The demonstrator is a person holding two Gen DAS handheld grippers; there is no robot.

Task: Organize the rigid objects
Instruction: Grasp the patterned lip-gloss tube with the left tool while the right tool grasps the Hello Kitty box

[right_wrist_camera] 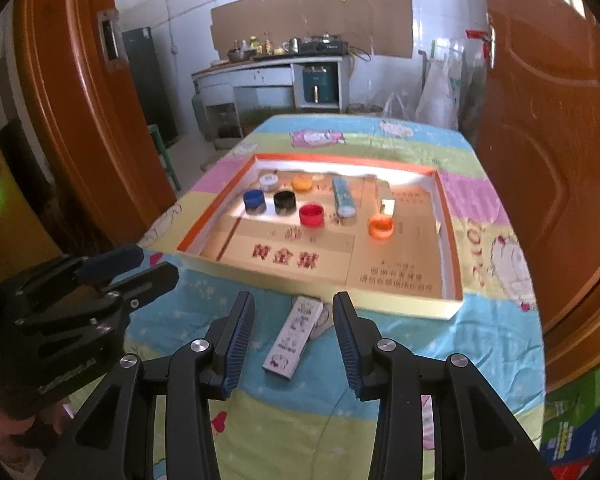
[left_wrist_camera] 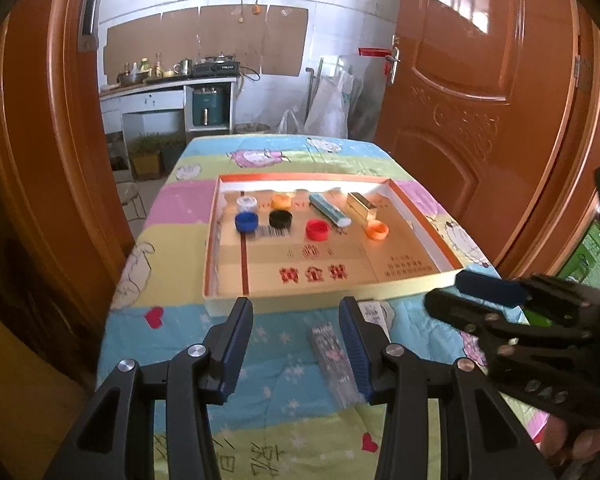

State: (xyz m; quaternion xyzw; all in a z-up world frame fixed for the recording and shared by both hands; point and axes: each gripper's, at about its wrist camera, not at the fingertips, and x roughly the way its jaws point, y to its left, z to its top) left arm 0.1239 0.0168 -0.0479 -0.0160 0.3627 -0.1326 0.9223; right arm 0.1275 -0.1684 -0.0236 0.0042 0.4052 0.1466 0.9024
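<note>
Currently most items already sit inside the shallow cardboard tray [right_wrist_camera: 454, 280]: six bottle caps, among them the blue cap [right_wrist_camera: 253, 201] and red cap [right_wrist_camera: 311, 214], plus a teal box [right_wrist_camera: 343, 197] and a gold box [left_wrist_camera: 362, 206]. Outstanding: one printed white box [right_wrist_camera: 294, 336] lies on the cloth-covered counter [right_wrist_camera: 480, 340] just outside the tray's near wall. The right tongs [right_wrist_camera: 294, 344] straddle it, part-open, not gripping. The left tongs [left_wrist_camera: 296, 344] are open and empty.

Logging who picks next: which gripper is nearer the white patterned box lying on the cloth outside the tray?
Right. The right gripper is open around the white patterned box; the left gripper is open beside it.
</note>
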